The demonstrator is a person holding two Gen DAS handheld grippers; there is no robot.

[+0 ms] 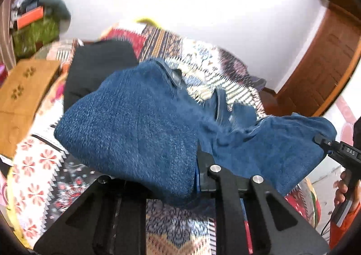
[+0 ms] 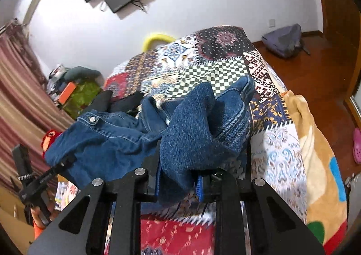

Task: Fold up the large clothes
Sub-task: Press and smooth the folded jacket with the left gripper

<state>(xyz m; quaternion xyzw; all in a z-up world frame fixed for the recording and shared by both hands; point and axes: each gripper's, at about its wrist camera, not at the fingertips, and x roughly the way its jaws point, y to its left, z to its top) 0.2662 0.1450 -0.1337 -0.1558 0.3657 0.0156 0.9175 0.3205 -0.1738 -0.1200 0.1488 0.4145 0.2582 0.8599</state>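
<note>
Evidently the person is lifting the denim jacket [image 2: 106, 142] off the patchwork bedspread [image 2: 225, 67], holding it by two edges so it hangs spread for a fold. The left gripper [image 1: 196, 178] is clamping a bunched blue edge; the right gripper [image 2: 198, 178] is pinching another fold of the same cloth (its pads are buried under denim). Between them the jacket is sagging in mid-air above the bed, near a black garment [image 1: 94, 74] lying beyond.
</note>
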